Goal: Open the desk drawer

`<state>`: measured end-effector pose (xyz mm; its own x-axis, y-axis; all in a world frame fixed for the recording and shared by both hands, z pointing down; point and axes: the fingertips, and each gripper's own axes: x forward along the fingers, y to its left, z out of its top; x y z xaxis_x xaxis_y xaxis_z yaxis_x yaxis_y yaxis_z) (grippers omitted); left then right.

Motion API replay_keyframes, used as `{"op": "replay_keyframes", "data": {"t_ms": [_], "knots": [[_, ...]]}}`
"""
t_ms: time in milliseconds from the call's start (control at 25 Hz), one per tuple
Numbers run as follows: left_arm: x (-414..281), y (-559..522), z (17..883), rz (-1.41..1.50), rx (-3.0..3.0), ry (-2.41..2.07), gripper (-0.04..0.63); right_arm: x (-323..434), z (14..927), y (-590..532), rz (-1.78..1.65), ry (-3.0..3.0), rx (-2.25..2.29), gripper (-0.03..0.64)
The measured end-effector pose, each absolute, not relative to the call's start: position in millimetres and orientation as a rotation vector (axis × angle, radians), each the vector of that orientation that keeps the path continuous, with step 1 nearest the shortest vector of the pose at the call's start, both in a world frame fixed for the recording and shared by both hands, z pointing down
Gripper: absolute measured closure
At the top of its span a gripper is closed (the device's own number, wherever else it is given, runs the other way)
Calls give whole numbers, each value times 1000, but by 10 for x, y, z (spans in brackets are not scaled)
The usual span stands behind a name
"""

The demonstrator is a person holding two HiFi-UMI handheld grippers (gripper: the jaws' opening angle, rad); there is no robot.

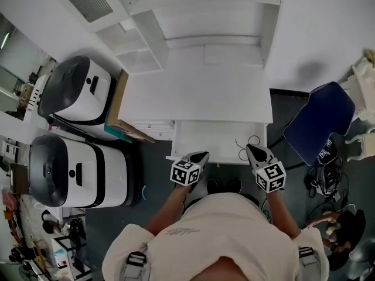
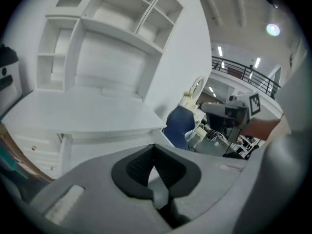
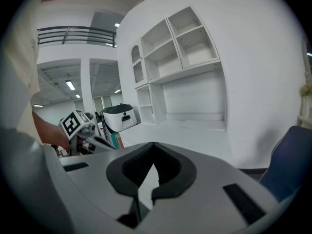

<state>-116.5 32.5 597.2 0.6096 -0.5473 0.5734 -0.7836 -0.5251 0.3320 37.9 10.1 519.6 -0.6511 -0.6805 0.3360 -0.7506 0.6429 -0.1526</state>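
- Both grippers are closed up tight with the tips together and nothing pinched: left gripper (image 1: 198,156), right gripper (image 1: 254,151).
- The desk drawer (image 1: 214,138) sticks out from under the near edge of the white desk (image 1: 193,92).
- Each gripper sits by the drawer's near front. Can't tell if they're touching it.
- There's a blue chair (image 1: 319,120) to the right, and two white-and-dark machines (image 1: 79,89) on the left.

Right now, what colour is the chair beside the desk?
Dark blue. The chair shows best in the head view.
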Motion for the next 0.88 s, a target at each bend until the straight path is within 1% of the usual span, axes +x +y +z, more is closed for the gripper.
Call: {"op": "replay_keyframes", "data": {"t_ms": [160, 280, 520, 880], "knots": [[-1297, 99, 5241, 416, 2373, -1179, 578, 362, 4848, -17, 350, -2663, 1188, 615], [-1410, -57, 4852, 365, 2435, -1263, 578, 336, 4589, -68, 303, -2663, 1200, 615], [-1599, -87, 4528, 469, 2528, -1364, 578, 259, 4242, 19, 294, -2649, 1197, 615], [-1478, -178, 4011, 344, 2639, -1419, 578, 243, 3647, -31, 127, -2728, 1260, 615]]}}
